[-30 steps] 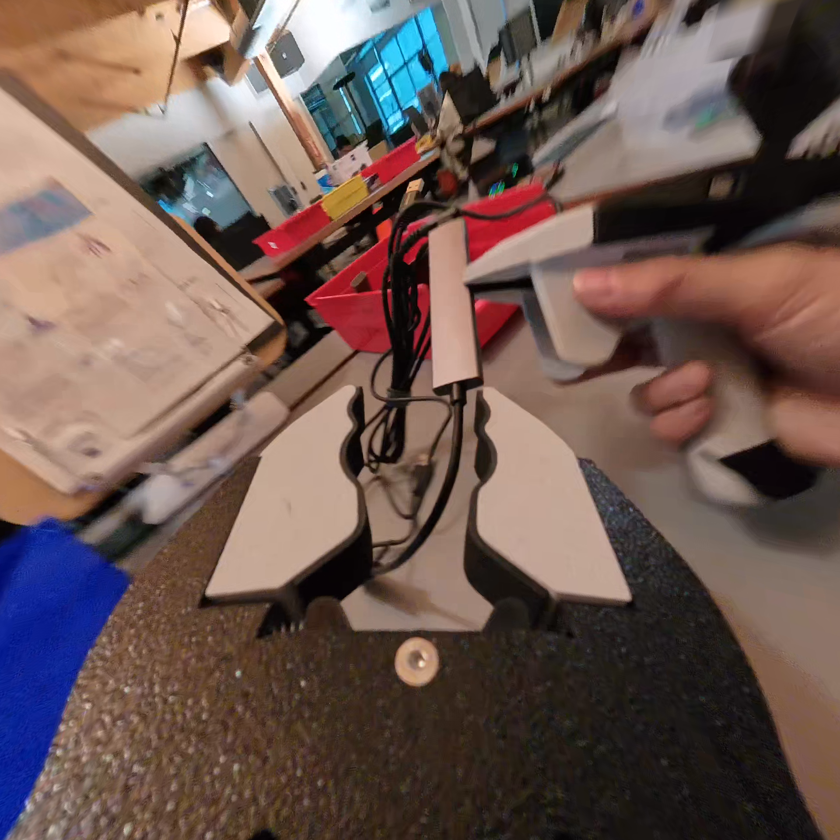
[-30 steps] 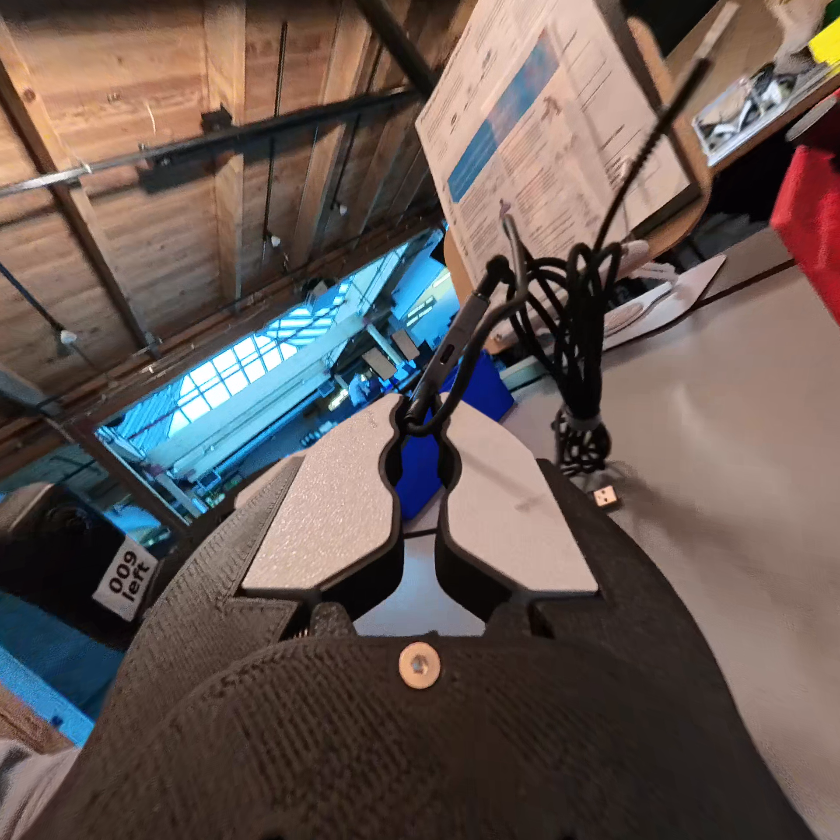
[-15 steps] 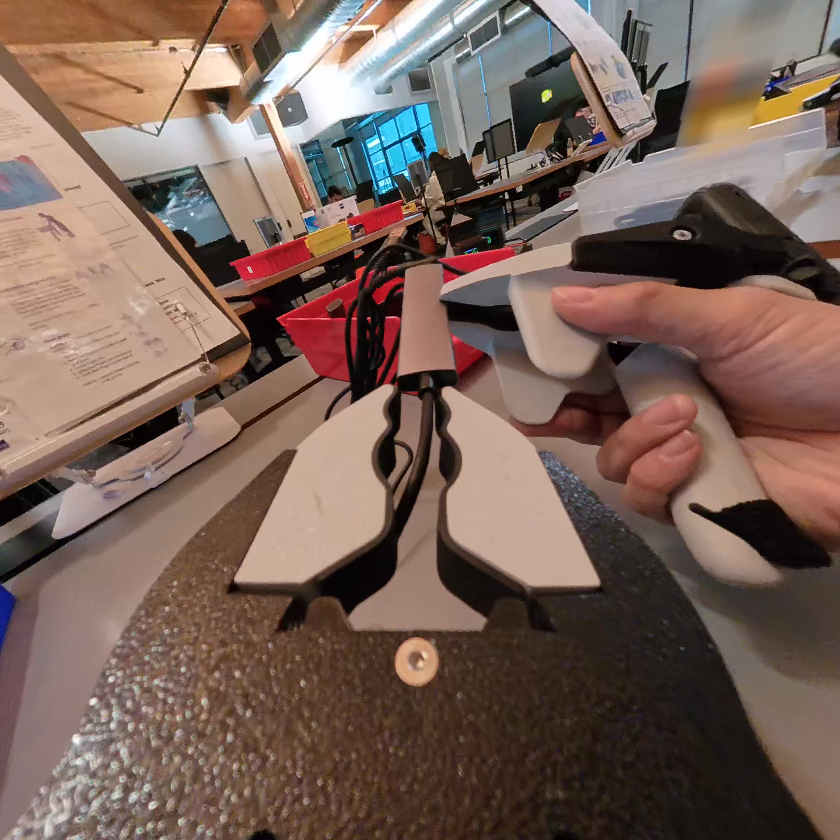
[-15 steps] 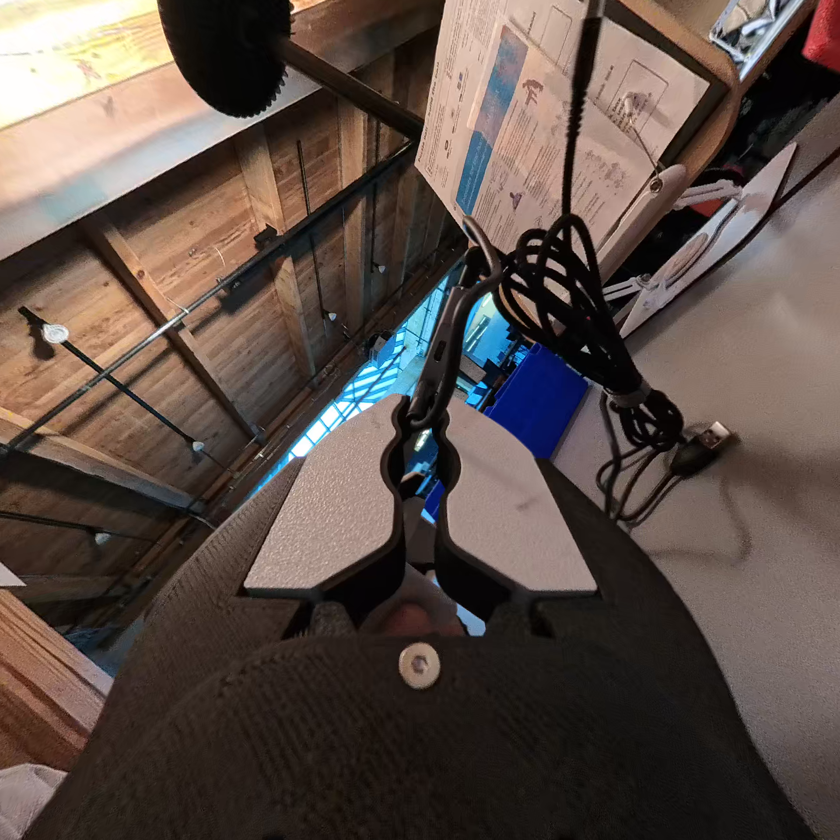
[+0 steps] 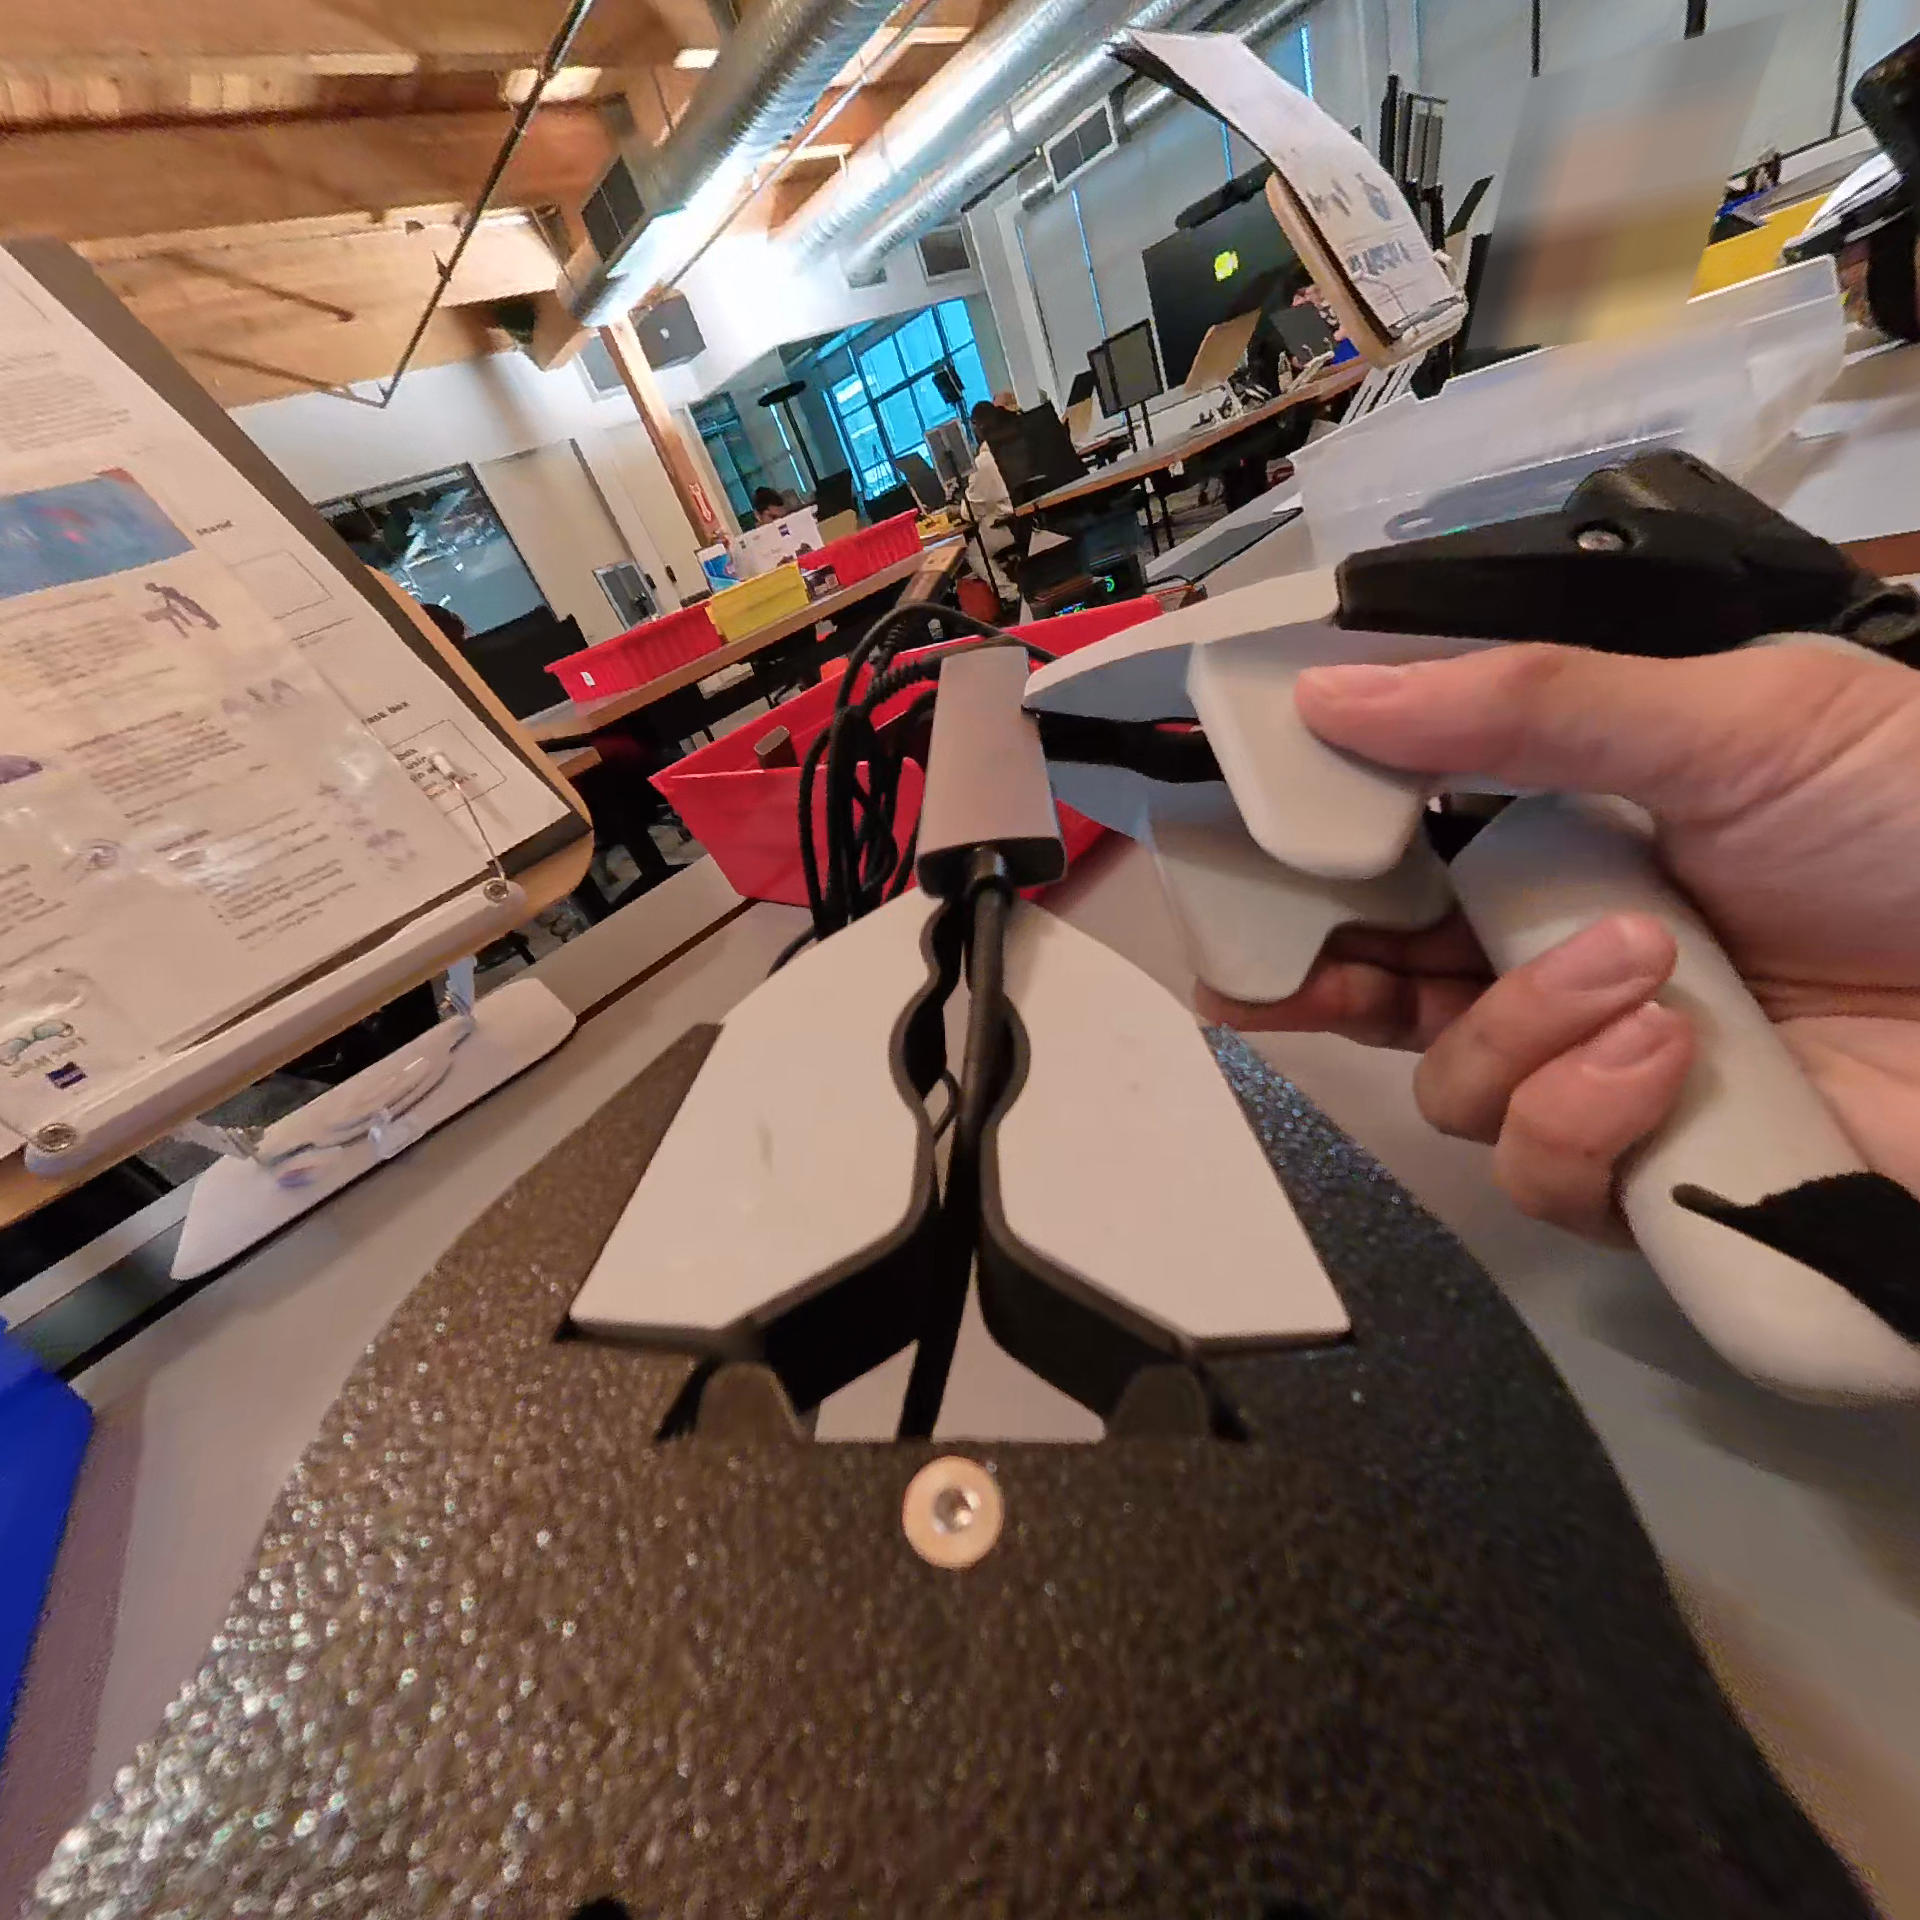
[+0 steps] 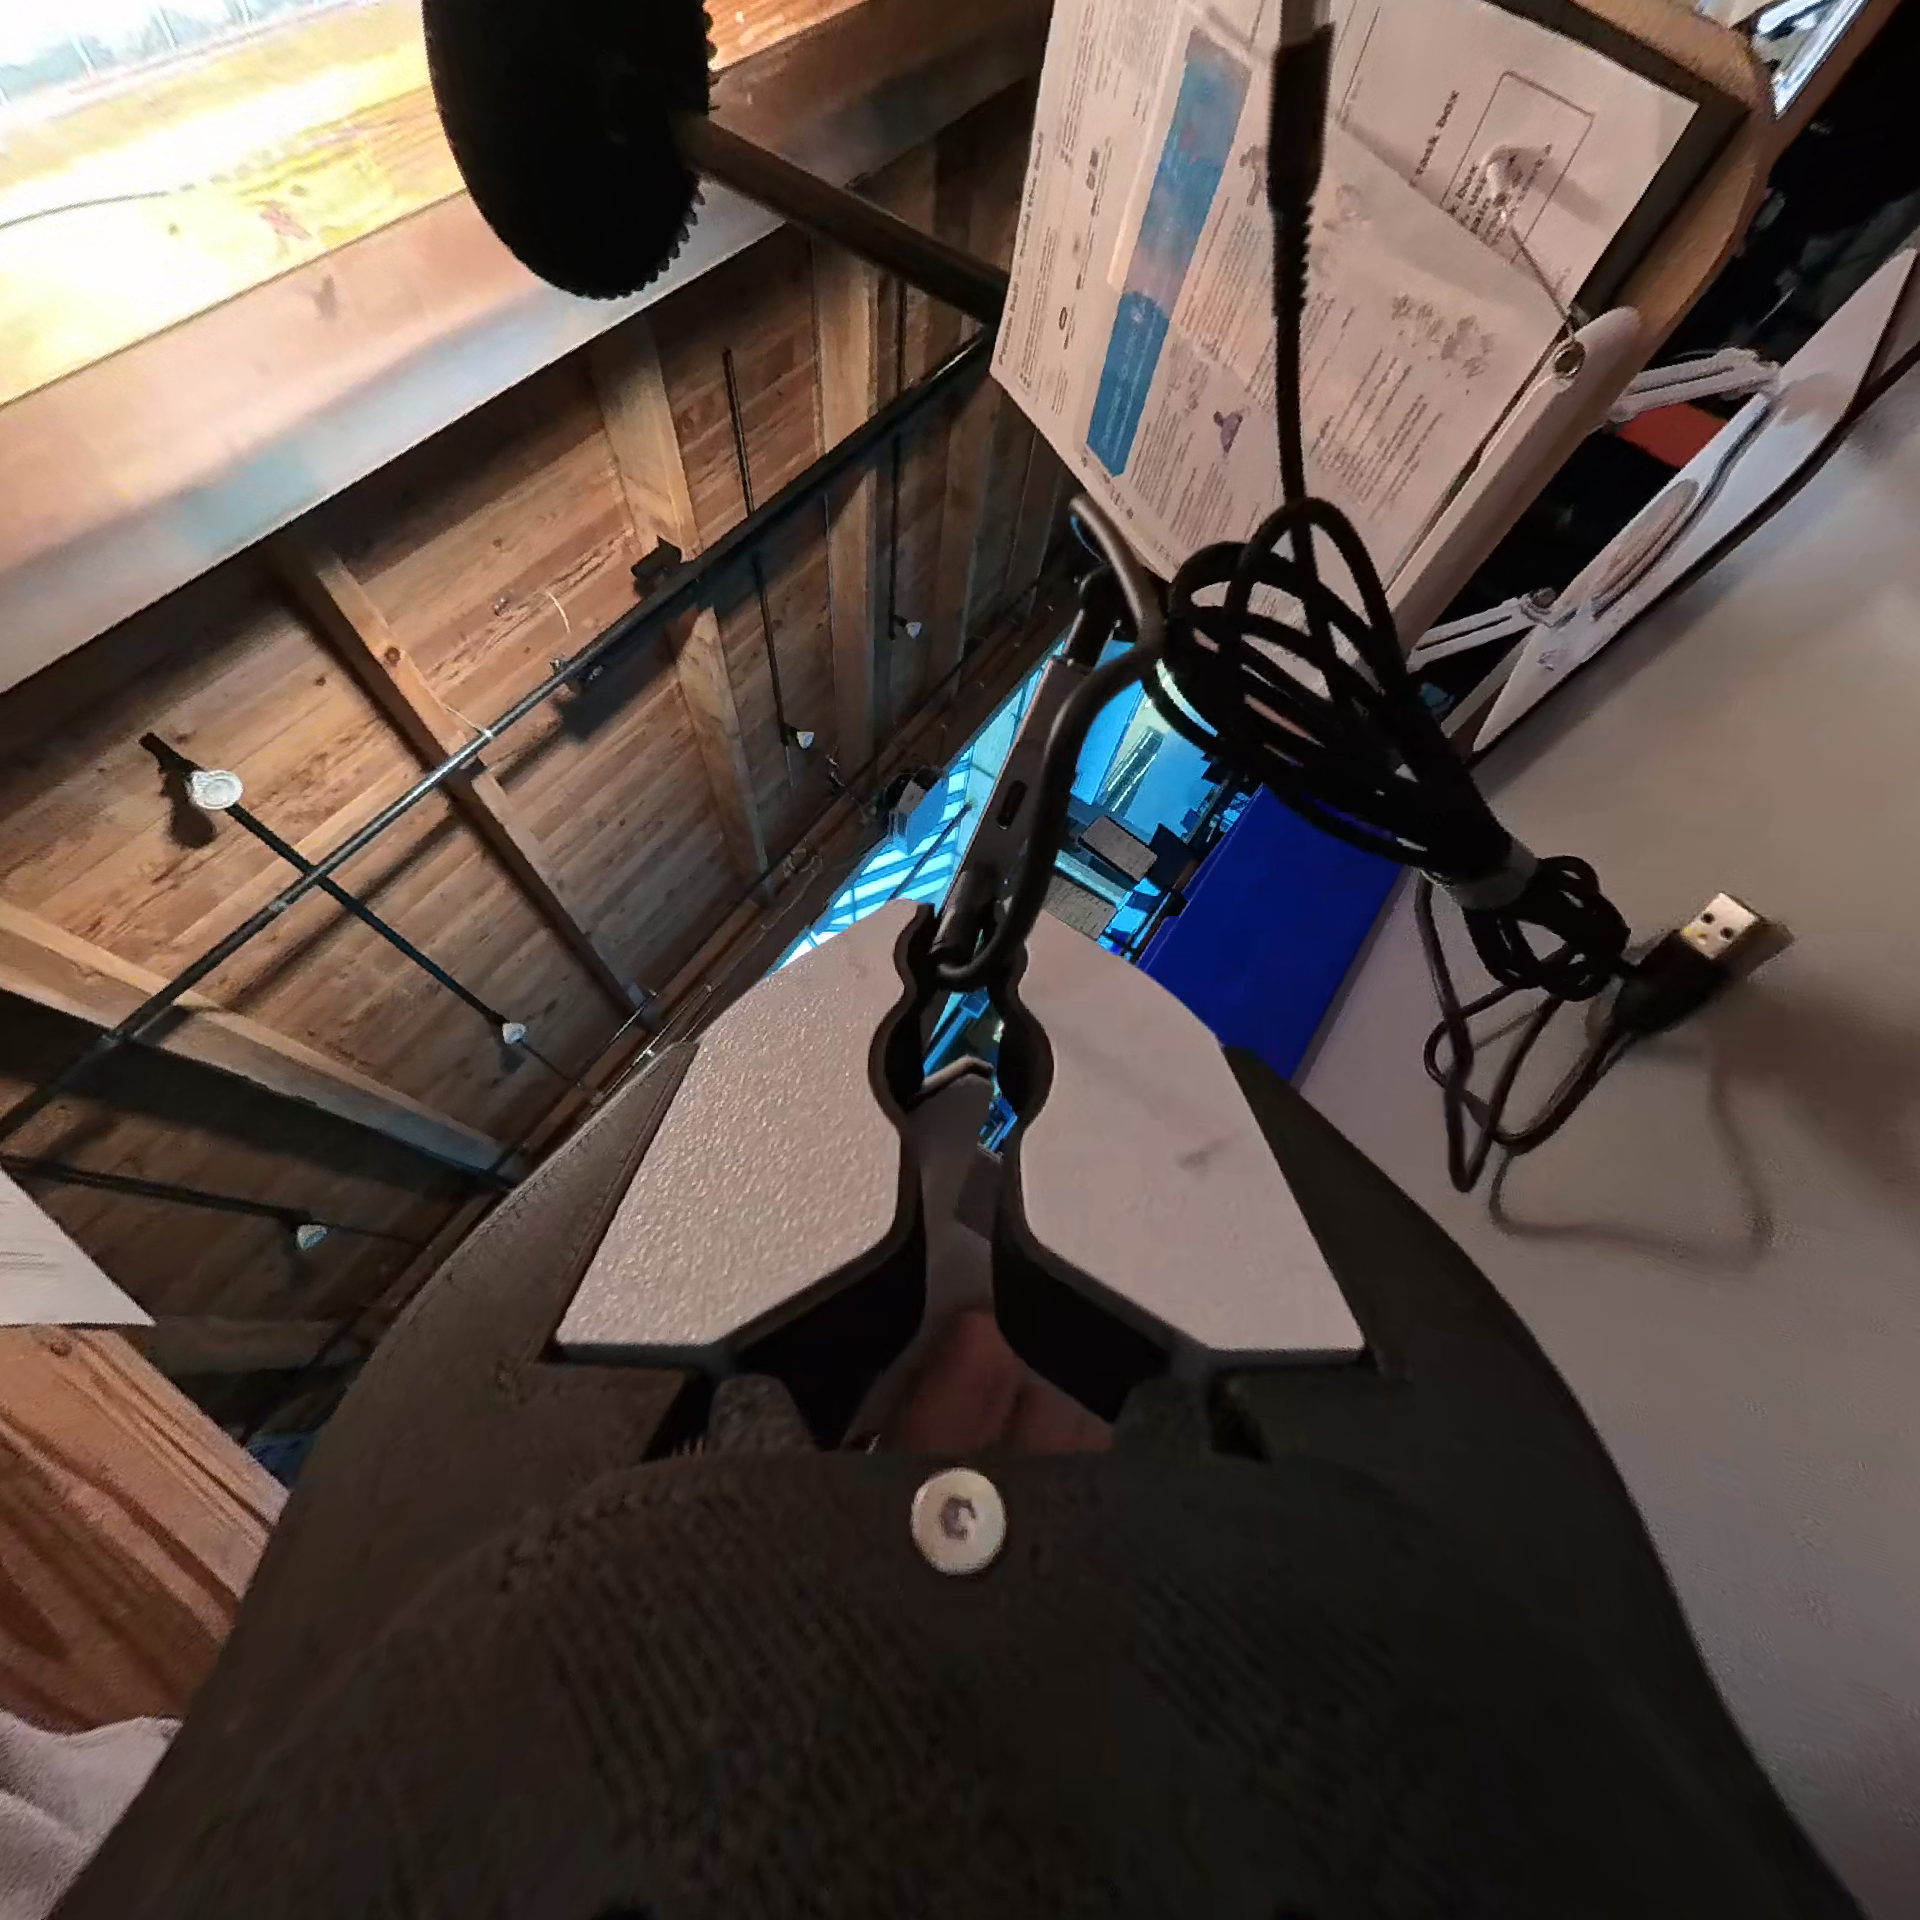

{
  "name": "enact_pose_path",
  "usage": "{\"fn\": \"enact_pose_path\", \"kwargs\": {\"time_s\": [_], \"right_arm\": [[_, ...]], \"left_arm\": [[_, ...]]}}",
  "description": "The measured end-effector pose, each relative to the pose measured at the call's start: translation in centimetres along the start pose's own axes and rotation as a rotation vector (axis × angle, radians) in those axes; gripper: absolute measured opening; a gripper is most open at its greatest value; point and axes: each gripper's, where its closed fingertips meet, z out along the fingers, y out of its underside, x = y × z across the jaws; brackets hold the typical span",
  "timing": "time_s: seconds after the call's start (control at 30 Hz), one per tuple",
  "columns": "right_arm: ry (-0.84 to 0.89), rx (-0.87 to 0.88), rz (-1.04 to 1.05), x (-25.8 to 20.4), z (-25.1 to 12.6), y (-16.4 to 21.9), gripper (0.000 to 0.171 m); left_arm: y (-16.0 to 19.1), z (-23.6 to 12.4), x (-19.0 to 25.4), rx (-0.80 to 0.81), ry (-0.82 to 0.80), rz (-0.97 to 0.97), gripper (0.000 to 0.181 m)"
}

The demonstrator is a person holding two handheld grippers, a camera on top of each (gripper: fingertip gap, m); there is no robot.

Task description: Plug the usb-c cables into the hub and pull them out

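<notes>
A slim grey hub [image 5: 987,769] stands on end in the air just past my left gripper [image 5: 977,935]. The left gripper is shut on the hub's black cable [image 5: 982,997] right below the hub. My right gripper [image 5: 1039,707], held by a hand [image 5: 1714,790], comes in from the right with its tips pinched on the hub's side. In the right wrist view, the right gripper [image 6: 966,935] is shut on the edge-on hub [image 6: 1023,769], and a black cable loop passes at its tips. A tied black cable bundle [image 6: 1340,727] hangs beside it, and its USB-A plug [image 6: 1730,928] rests on the table.
A tilted document stand [image 5: 208,727] is at the left on a white base. A red bin [image 5: 758,810] sits behind the hub, and a blue bin [image 6: 1268,914] is at the table's edge. The grey table [image 5: 1714,1507] extends to the right. Tip to tip, the grippers are about 4 centimeters apart.
My left gripper went from open to shut around the hub's cable. The right gripper tilted upward while holding the hub, and the bundle now hangs with its plug on the table.
</notes>
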Motion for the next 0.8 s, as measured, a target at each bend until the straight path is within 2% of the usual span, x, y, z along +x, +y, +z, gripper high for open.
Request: {"fn": "enact_pose_path", "kwargs": {"time_s": [0.17,0.27,0.4,0.5,0.6,0.63,0.8], "right_arm": [[-0.005,0.017,0.015,-0.2,-0.1,-0.2,0.009],[-0.003,0.029,0.047,0.0,-0.1,-0.2,0.009],[0.008,0.026,0.007,0.1,0.0,0.4,0.008],[-0.007,0.011,-0.030,-0.1,0.3,1.2,0.009],[-0.038,-0.040,-0.057,-0.6,0.9,2.4,0.009],[-0.034,-0.051,-0.083,-0.7,1.0,2.8,0.009],[-0.051,-0.108,-0.160,-1.1,1.4,3.5,0.011]], "left_arm": [[0.0,0.0,0.3,0.001,0.050,-0.013,0.002],[-0.1,-0.3,-0.1,0.012,0.007,0.048,0.026],[-0.5,-0.8,0.6,0.033,0.046,0.083,0.029],[-1.0,-0.9,1.0,0.027,0.076,0.019,0.037],[-0.5,-0.8,0.0,-0.013,0.036,-0.029,0.032],[-0.3,-0.9,-0.3,-0.009,0.025,-0.034,0.026],[-0.6,-1.4,-1.1,0.041,0.017,-0.104,0.024]]}}
